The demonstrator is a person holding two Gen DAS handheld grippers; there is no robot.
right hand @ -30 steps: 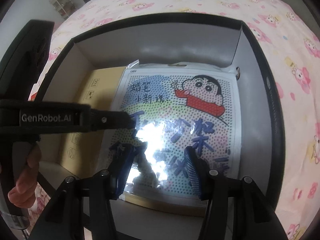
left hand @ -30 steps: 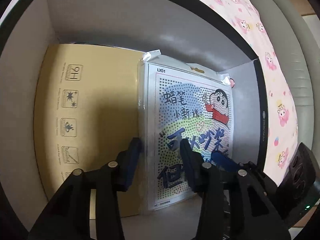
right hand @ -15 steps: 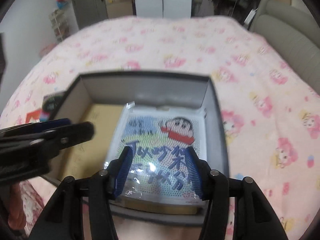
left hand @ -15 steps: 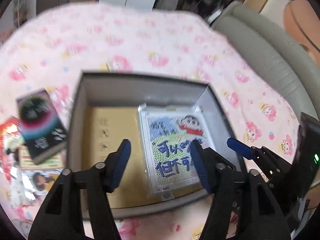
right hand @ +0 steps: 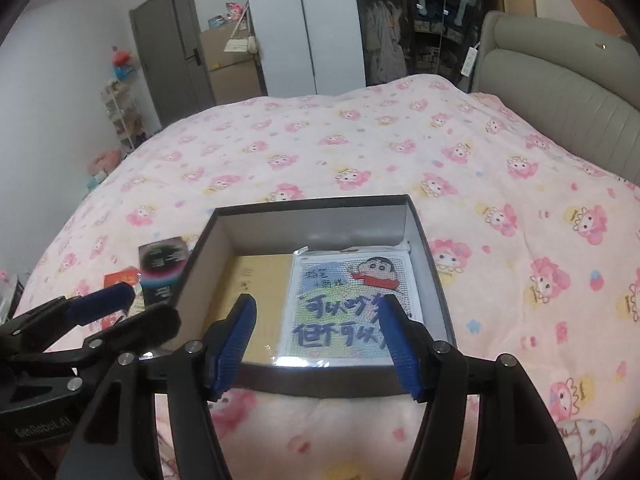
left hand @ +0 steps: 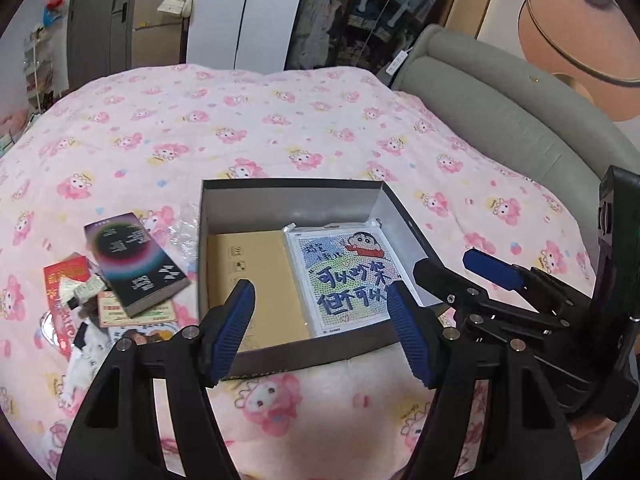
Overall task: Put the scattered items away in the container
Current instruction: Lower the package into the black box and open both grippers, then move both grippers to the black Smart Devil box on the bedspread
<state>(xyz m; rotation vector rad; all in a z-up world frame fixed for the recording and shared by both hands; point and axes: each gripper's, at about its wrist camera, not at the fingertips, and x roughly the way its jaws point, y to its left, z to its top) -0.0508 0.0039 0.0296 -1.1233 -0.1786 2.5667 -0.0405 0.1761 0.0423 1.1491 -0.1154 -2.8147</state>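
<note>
We are over a bed [left hand: 280, 128] spread with a pink cartoon-print quilt, a grey padded headboard [left hand: 500, 112] to one side and wardrobes behind. On the quilt sits the open dark box [left hand: 296, 190], our container, and it already holds a tan flat carton [left hand: 256, 276] on its floor with a cartoon bead-art packet [left hand: 344, 276] lying flat beside it, against the box's far side wall.

Both tongs are empty. The left tongs [left hand: 320, 332] hang above the near rim of the box with the jaws opening and nothing between them; the right tongs [right hand: 316, 344] hover over the same rim, likewise opening and bare.

What remains lies well apart from the box on the quilt: a dark book [left hand: 134, 260] resting on a heap of red packets and cards [left hand: 72, 296], plus a scrap of clear wrap [left hand: 184, 232] just beside the box wall. We judge the next step to be fetching from that heap, and the left tongs are the nearer pair. To do it well we should take the book first, since it sits on top, approach it from above with the jaws spread wider than its narrow side, and clamp across the spine end so the pages do not fan. We ought to lay it on the tan carton, where the floor is still free. The thin cards beneath may slide on the soft quilt, so we should press down lightly before closing.
</note>
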